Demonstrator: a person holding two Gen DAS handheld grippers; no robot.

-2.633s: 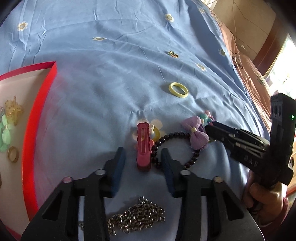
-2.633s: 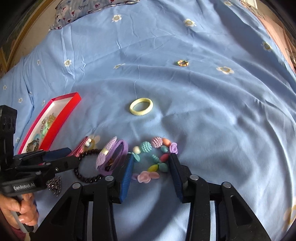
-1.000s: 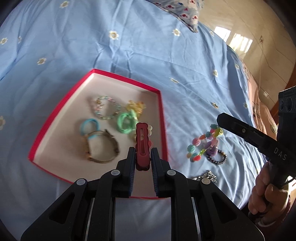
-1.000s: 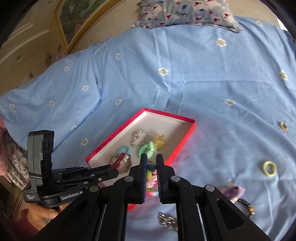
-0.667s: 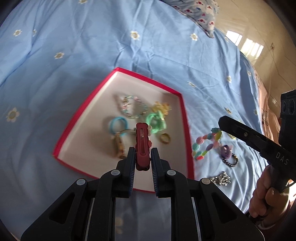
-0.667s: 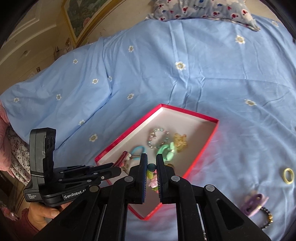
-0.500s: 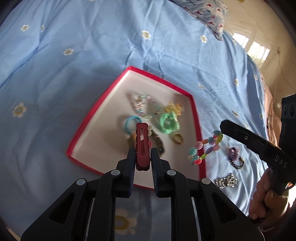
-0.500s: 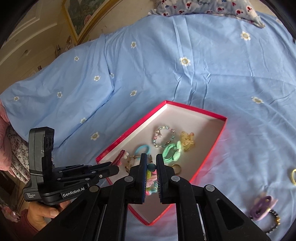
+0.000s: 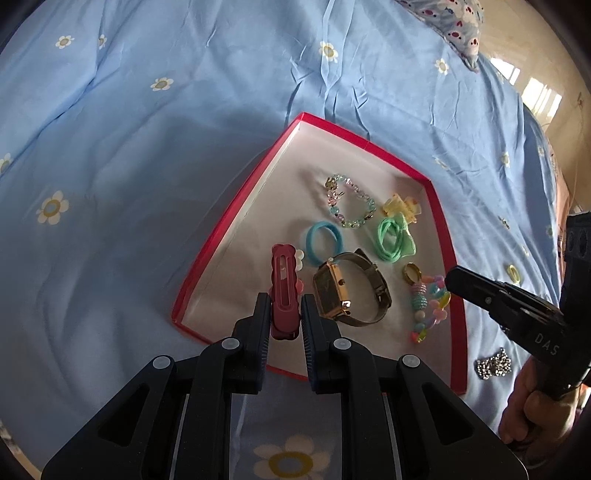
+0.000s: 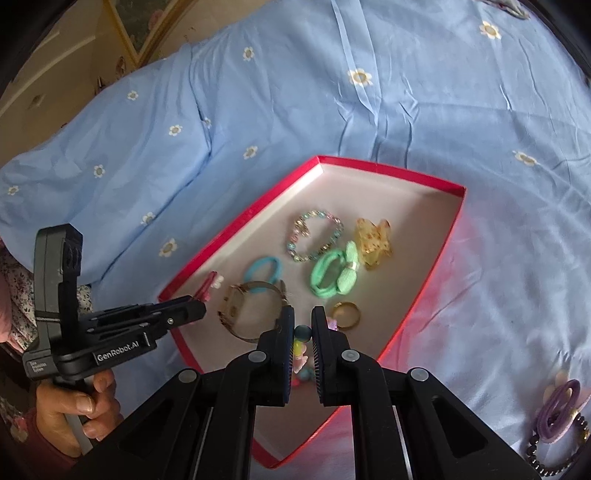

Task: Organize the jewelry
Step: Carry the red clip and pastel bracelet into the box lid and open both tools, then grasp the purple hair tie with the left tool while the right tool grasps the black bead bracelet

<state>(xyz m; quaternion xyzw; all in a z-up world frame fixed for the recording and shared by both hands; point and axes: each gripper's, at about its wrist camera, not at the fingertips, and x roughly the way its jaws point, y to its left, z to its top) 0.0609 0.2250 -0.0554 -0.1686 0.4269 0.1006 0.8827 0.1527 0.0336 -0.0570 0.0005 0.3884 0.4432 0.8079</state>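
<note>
A red-rimmed box (image 9: 236,208) with a white floor lies on the blue bedspread; it also shows in the right wrist view (image 10: 441,254). My left gripper (image 9: 283,306) is shut on a red hair clip (image 9: 283,286) and holds it over the box's near left part. My right gripper (image 10: 303,325) is shut on a pastel bead bracelet (image 9: 428,308), which hangs over the box's right side. In the box lie a gold watch (image 9: 347,291), a blue hair tie (image 9: 324,242), a green hair tie (image 9: 393,240), a bead bracelet (image 9: 349,206), a yellow clip (image 9: 400,206) and a gold ring (image 9: 413,273).
On the bedspread right of the box lie a silver chain (image 9: 493,363), a yellow ring (image 9: 513,268), and a purple bow hair tie (image 10: 559,410) with a dark bead bracelet (image 10: 554,459). A patterned pillow (image 9: 450,22) lies at the far end.
Both grippers closed on their items, lifted them off the bedspread and carried them left to the box. Over the last second they came lower and closer over the box.
</note>
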